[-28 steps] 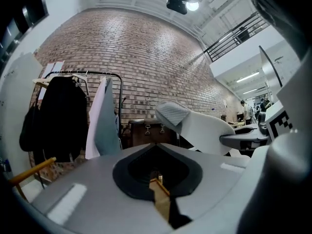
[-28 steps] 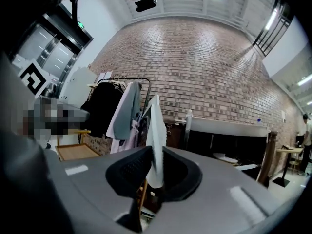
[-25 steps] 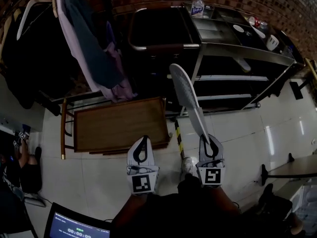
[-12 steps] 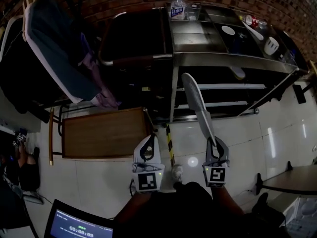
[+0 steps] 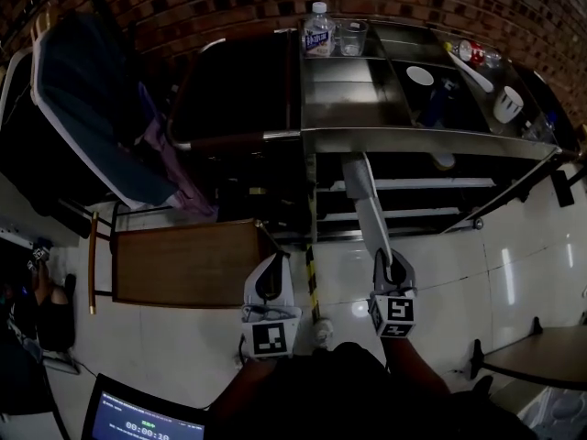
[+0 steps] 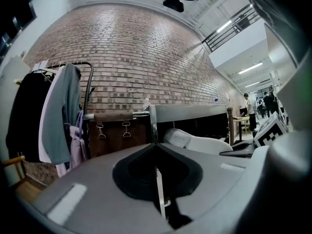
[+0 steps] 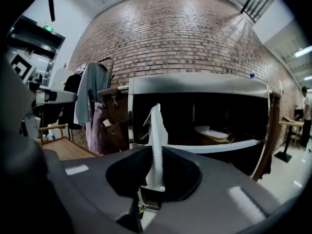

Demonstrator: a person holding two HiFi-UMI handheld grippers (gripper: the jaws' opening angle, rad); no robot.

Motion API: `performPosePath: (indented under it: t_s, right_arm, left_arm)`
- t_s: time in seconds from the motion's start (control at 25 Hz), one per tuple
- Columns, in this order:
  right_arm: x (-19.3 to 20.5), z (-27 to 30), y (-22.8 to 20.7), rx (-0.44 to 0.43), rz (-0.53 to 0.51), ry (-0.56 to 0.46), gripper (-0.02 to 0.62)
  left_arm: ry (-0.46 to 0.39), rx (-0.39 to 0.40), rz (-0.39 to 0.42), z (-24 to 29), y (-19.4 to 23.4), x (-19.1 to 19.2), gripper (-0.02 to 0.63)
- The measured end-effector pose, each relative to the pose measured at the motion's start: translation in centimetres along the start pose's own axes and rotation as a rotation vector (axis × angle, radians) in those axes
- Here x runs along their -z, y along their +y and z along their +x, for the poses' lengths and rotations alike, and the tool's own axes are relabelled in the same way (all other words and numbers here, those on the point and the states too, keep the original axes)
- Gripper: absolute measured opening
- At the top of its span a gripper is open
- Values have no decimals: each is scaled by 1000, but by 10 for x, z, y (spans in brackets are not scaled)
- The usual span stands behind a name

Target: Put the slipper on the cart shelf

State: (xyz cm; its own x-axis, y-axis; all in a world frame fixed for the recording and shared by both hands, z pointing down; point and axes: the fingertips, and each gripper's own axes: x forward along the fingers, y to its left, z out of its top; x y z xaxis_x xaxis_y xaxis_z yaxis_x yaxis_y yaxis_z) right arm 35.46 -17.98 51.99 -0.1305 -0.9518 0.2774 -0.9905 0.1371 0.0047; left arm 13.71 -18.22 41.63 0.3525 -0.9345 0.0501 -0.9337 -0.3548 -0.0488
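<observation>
A long grey-white slipper sticks out ahead of my right gripper, which is shut on its heel end. The toe points at the metal cart and reaches just under the top edge, in front of the upper shelf. In the right gripper view the slipper stands on edge between the pads of my right gripper. A second pale slipper lies on the cart's shelf. My left gripper hangs beside the right one, shut and empty, its jaws closed to a thin slit in the left gripper view.
On the cart top stand a water bottle, a glass and some dishes. A brown case is left of the cart. A low wooden table and a clothes rack are at the left. A table base is at the right.
Both grippers have come closer to the cart. The slipper's toe, which was out in front of the cart, now reaches under its top edge. The right gripper's hold is unchanged.
</observation>
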Motion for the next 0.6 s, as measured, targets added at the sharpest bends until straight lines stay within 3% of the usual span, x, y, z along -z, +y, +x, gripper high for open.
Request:
performPosePath:
  t_s: [0.6]
  right_arm:
    - [-21,124,-20,-90,670,3,43]
  left_arm:
    - [23,-94,17,12,31,3,14]
